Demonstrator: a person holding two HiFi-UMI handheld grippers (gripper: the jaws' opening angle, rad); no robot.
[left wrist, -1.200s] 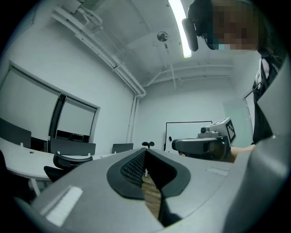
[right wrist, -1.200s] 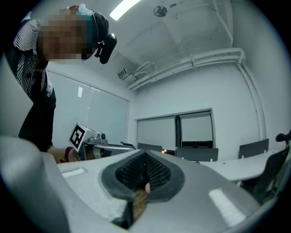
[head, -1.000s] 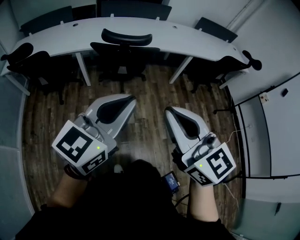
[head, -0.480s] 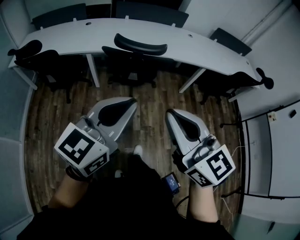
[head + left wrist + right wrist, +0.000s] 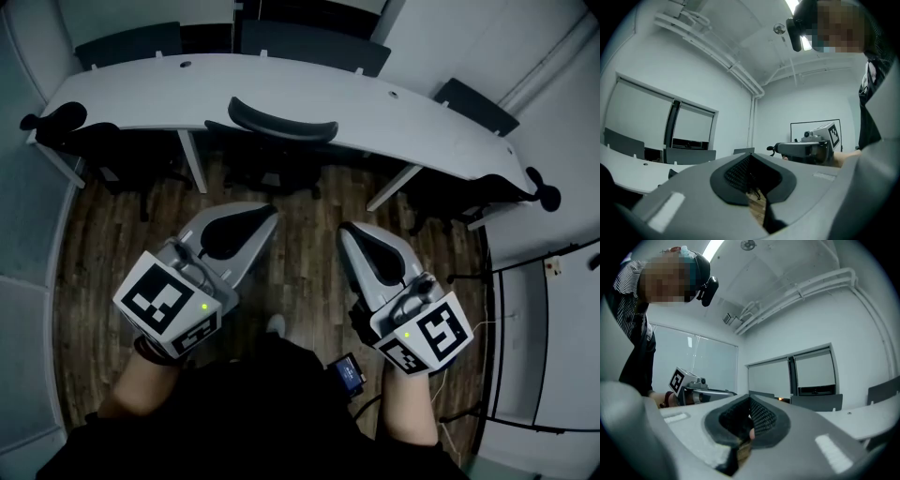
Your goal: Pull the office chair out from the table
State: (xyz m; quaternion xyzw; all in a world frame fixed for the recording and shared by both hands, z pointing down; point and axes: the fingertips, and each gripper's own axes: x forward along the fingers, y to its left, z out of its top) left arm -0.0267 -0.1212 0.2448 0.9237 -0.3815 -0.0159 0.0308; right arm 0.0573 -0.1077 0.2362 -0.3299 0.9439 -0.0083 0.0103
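Observation:
A black office chair stands tucked under the middle of the curved white table; only its curved backrest top and part of the seat show. Both grippers hang level over the wooden floor, short of the chair and apart from it. My left gripper is shut with nothing in it, and so is my right gripper. In the left gripper view the shut left gripper points toward the table, with the right one beside it. The right gripper view shows the shut right gripper.
Other black chairs sit under the table at the left and right, and more stand behind it. White table legs flank the middle chair. A glass partition runs along the right. Wooden floor lies between me and the table.
The table and the middle chair have come closer and lower in the head view. Both grippers have stayed shut and side by side as they advanced toward the table.

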